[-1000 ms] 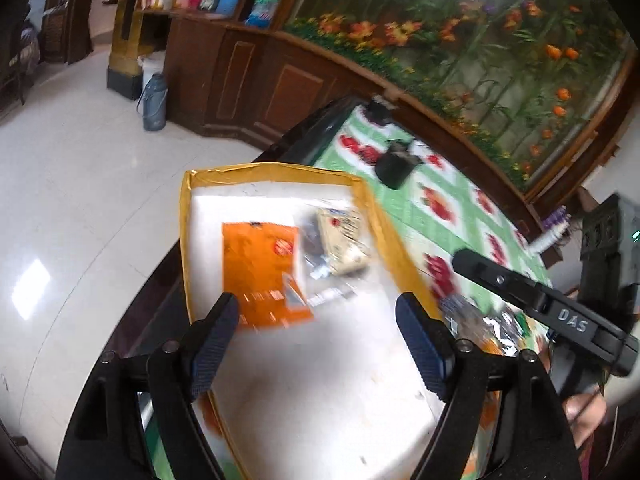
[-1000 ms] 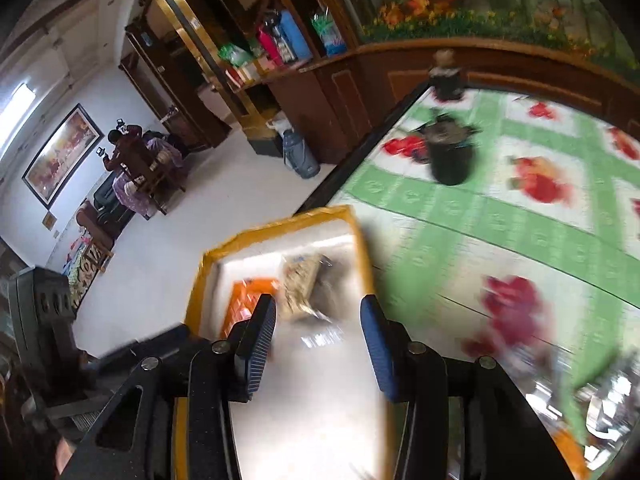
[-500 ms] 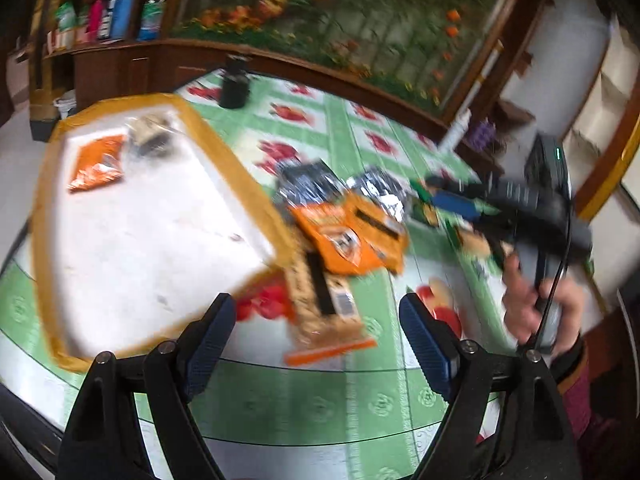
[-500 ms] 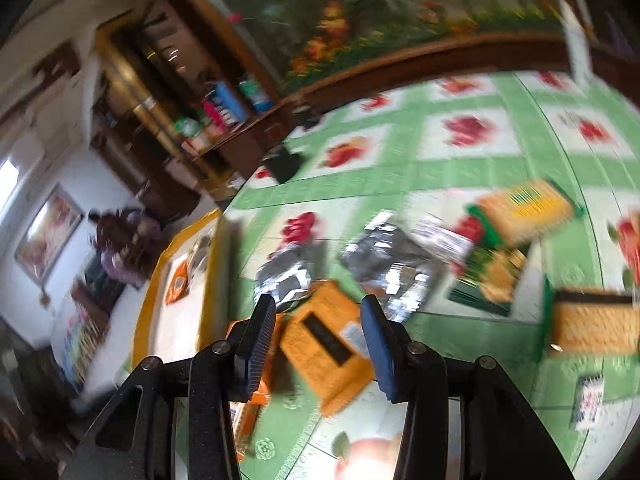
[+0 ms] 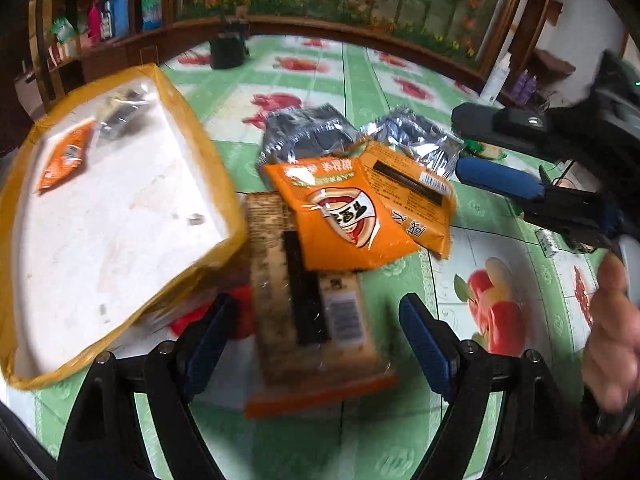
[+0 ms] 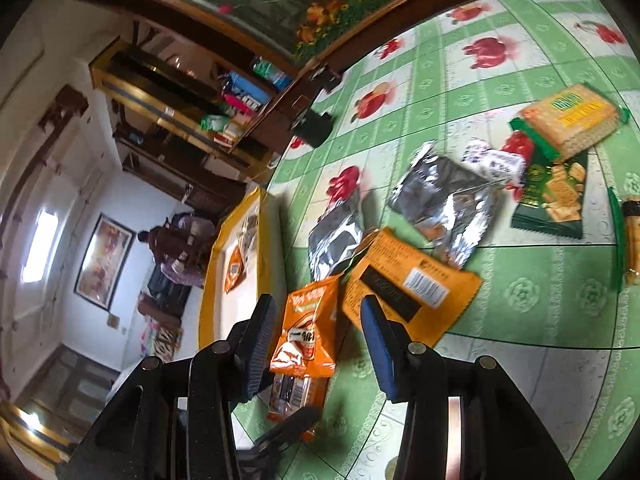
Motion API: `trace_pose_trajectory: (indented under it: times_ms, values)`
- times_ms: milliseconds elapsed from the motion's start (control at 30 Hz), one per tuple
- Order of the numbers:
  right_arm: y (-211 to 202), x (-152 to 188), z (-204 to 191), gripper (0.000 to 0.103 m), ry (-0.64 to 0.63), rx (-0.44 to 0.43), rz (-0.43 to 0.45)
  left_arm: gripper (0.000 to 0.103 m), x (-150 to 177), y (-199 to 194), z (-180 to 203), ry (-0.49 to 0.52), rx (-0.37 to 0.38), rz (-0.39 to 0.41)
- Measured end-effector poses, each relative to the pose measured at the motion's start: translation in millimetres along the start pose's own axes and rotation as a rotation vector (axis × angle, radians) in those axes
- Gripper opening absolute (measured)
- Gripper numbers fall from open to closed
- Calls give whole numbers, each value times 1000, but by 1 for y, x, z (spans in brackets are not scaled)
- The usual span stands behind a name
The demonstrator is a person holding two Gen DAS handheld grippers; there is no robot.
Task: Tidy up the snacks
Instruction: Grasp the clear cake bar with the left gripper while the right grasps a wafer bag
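A yellow-rimmed white tray (image 5: 120, 208) lies leftmost, beside overlapping orange snack packets (image 5: 344, 216). The left gripper (image 5: 312, 328) gapes empty over a long cracker pack (image 5: 308, 304); the right gripper (image 6: 316, 332), half-open, holds nothing. Grabbing overlapped packets risks dragging neighbours.

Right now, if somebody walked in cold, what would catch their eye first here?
Probably the heap of bright orange snack packets lying overlapped mid-table on the green fruit-print tablecloth, with silver foil bags just behind them. Beside the heap on the left sits a yellow-rimmed white tray, holding only a couple of packets at its far end.
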State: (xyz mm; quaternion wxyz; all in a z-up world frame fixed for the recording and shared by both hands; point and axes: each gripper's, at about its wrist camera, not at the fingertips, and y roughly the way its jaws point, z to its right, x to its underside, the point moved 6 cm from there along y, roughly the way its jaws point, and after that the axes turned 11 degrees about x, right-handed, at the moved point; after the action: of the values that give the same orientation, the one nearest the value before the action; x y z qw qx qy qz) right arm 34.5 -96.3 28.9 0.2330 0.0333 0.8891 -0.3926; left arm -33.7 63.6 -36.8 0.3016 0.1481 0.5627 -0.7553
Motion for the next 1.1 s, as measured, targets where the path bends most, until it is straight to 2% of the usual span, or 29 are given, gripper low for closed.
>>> trace_pose_trajectory:
  times_ms: [133,200,233,333,367,433,533,600,700,733,767,833,1000,1100]
  values:
    - [4,4,-5,49,-35,15,2,82,-8,14,10,68,-56,-33]
    - [6,5,-6,49,-41,14,0,67,-5,14,16,123,-88,-24]
    - [6,6,-6,49,-46,15,-2,59,-2,10,18,134,-79,-20]
    - [5,7,-4,56,-58,36,9,54,10,-2,25,116,42,-48]
    - [5,7,-5,56,-70,49,14,53,17,-5,28,134,52,-55]
    - [6,9,-8,56,-95,74,19,53,28,-13,29,161,51,-58]
    - [14,14,-15,60,-162,126,20,53,35,-22,25,131,77,-58]
    - [18,18,-19,61,-210,188,29,53,38,-25,22,136,60,-54]
    - [19,21,-22,61,-275,259,38,69,37,-25,18,123,71,-55]
    - [18,22,-21,62,-280,266,27,77,36,-24,16,118,72,-56]
    - [17,22,-19,62,-270,258,21,80,35,-23,15,119,61,-56]
    - [15,25,-14,66,-238,240,-1,80,32,-21,12,120,27,-50]
    - [11,37,-9,66,-251,245,-46,79,25,-15,11,134,6,-40]
    - [3,43,-12,66,-320,250,-48,59,25,-13,15,182,-33,-33]
